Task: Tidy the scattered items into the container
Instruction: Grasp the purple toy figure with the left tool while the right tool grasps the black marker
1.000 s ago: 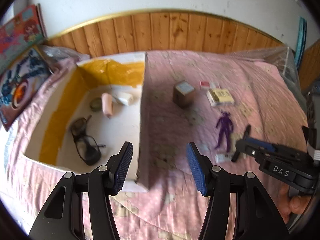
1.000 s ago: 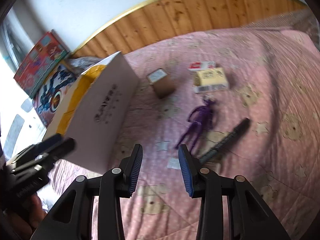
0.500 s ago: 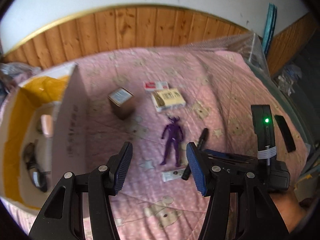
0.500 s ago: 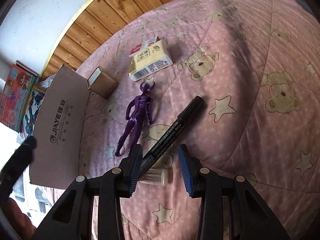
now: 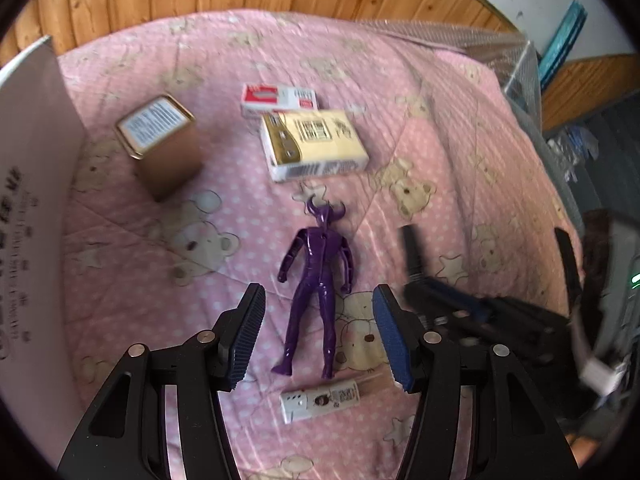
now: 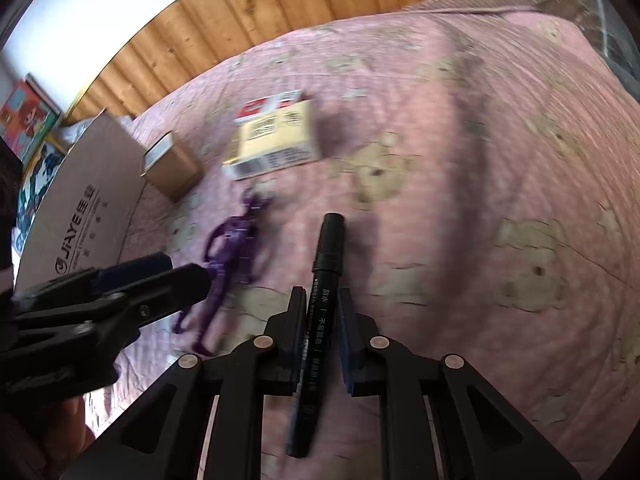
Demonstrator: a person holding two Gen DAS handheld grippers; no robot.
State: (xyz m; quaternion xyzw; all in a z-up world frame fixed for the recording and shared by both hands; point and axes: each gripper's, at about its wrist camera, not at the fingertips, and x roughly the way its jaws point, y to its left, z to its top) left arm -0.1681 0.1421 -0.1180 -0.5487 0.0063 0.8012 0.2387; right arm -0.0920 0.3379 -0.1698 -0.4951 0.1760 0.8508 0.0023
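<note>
The right claw point(image 6: 323, 312) is clamped on a black marker pen point(image 6: 320, 320), its two jaws pressed against the barrel about midway along — the capped end sticks out ahead of the jaws over the pink bear-print bedspread point(image 6: 500, 184).

The left claw point(image 5: 320, 332) stands wide apart, nothing between its pads but the legs of a purple horned figure point(image 5: 318, 280), which lies flat on the bedspread; the pads do not touch it. Just below the figure's feet lies a small white tube-like item with a printed label point(image 5: 320, 398).

Further up the bed sit a cream box with a barcode point(image 5: 314, 144), a red-and-white pack point(image 5: 280, 98) touching its far edge, and a brown carton with a white label on top point(image 5: 162, 148). The cardboard box point(image 6: 80, 208) serving as the container stands at the left edge of both views, beside the brown carton.
</note>
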